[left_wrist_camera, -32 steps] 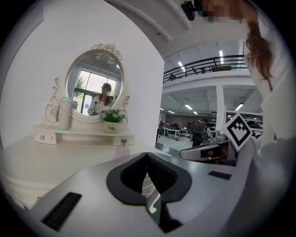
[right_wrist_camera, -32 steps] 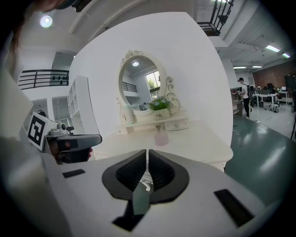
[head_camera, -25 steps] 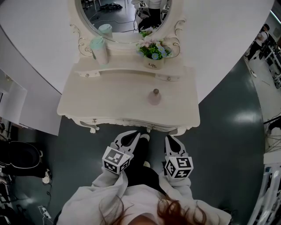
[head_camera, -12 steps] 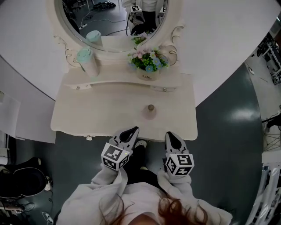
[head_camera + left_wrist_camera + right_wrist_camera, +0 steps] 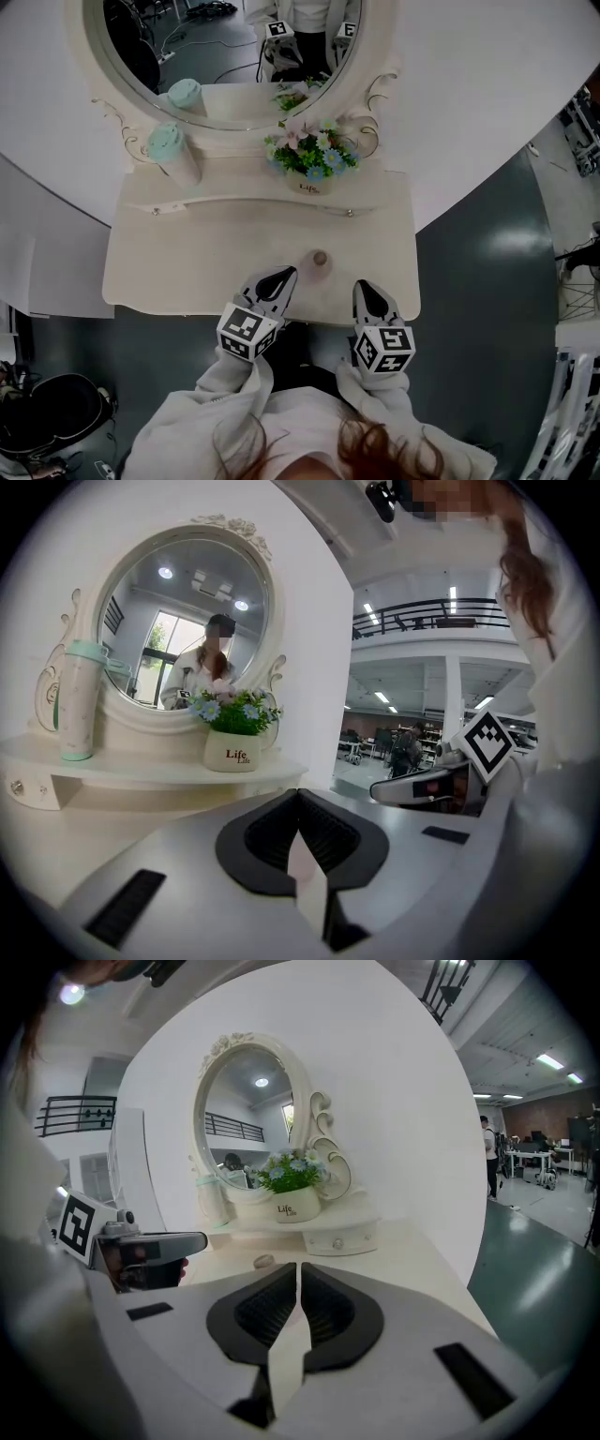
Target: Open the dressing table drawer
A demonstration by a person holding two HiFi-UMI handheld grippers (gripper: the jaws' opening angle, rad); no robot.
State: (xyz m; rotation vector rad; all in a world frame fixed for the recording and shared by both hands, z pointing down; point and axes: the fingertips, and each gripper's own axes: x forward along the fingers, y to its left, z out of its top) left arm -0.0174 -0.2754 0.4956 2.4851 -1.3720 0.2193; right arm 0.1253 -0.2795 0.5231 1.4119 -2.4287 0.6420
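Closer than a second ago: left gripper point(image 5: 285, 273) and right gripper point(image 5: 365, 285), fingers point(image 5: 328, 1309) shut and empty, over desk point(image 5: 169, 272) near edge; drawer untouched.

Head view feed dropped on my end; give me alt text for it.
From above, the left gripper and right gripper, both shut and empty, hover side by side over the front edge of a white dressing table. A small pinkish object stands just ahead of them; a flower pot and mint tumbler sit below the oval mirror.

We note even, bright overhead light — glare on the floor point(image 5: 511, 246); fisheye bending, dark vignette in gripper views.
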